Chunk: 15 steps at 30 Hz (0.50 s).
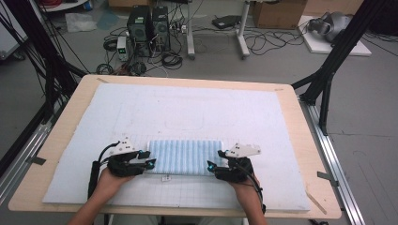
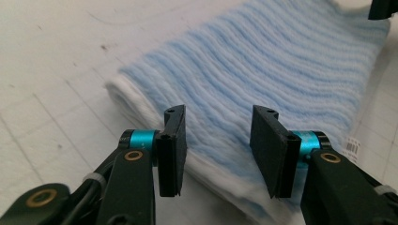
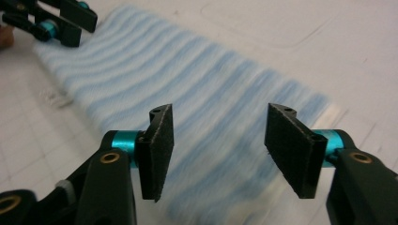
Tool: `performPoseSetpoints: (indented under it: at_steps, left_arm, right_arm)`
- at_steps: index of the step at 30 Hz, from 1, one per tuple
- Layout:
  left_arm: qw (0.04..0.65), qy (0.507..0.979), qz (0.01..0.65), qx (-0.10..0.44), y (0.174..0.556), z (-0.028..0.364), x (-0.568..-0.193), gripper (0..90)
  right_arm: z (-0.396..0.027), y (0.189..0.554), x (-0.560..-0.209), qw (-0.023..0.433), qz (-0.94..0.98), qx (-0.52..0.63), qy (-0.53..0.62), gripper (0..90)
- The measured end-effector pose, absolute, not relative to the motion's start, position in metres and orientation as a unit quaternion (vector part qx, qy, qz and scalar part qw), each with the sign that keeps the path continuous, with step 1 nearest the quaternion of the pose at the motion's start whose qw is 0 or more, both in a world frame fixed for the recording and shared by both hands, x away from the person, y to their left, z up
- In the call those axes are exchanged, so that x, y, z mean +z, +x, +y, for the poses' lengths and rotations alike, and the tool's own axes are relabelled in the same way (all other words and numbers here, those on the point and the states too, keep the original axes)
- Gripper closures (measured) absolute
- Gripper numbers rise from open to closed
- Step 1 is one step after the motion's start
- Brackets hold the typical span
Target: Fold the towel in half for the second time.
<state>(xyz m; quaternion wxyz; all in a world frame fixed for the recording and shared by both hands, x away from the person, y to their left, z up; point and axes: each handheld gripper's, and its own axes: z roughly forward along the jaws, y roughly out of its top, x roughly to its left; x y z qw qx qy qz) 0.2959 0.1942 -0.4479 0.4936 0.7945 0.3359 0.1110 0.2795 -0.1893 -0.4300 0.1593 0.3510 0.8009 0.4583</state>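
Note:
A folded towel with light blue and white stripes lies on the white mat near the table's front edge. My left gripper is at its left end, my right gripper at its right end. In the left gripper view the open jaws straddle the towel's near folded edge, and the pads do not press on it. In the right gripper view the open jaws hang over the towel's end, with the left gripper far off at the other end.
The white gridded foam mat covers most of the wooden table. A small label sticks out from the towel's near edge. Black frame posts stand at both sides, and computers and cables sit on the floor beyond.

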Motion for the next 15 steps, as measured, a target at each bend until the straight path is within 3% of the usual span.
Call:
performPoseSetpoints:
  at_steps: [6,10,15]
  left_arm:
    - [0.498,0.784,0.354,0.113,0.324,0.198,-0.447,57.8]
    - [0.468,0.798,0.365,0.101,0.332,0.193,-0.45,58.5]
    - [0.491,0.786,0.361,0.107,0.33,0.203,-0.446,57.0]
  right_arm:
    - [-0.18,0.314,-0.436,0.167,0.818,0.412,0.366,56.8]
    - [-0.183,0.321,-0.442,0.165,0.822,0.391,0.38,54.0]
    - [-0.198,0.309,-0.434,0.165,0.803,0.429,0.379,45.9]
